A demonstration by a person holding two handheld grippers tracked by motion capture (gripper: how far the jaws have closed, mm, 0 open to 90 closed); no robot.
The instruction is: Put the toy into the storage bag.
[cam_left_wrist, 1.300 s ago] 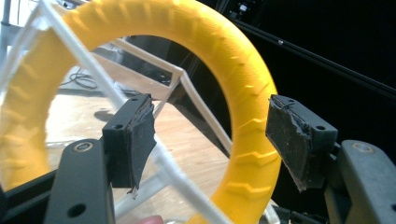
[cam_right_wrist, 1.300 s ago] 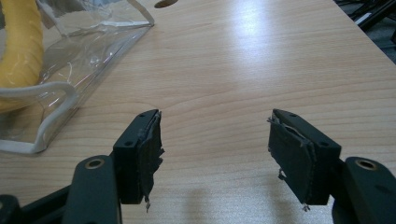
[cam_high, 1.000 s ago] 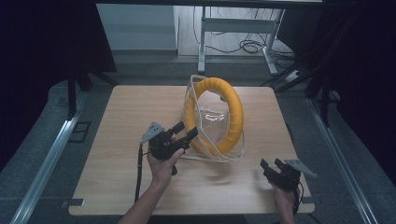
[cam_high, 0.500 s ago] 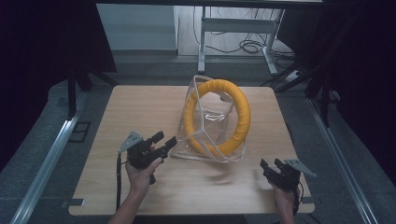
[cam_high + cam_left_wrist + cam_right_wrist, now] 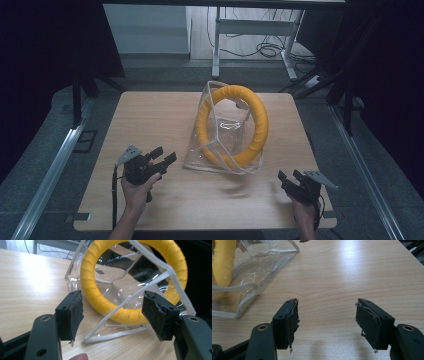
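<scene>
A yellow ring (image 5: 233,125) is standing inside a clear bag (image 5: 222,150) mid-table, while the left gripper (image 5: 162,159), jaws wide with nothing between them, is sitting just beside it and would do best approaching the white edging squarely; the right gripper (image 5: 289,178) is resting open, well apart.

bag (image 5: 220,135): clear glossy plastic | ring (image 5: 260,125): matt ribbed yellow | table (image 5: 150,115): smooth pale wood
</scene>
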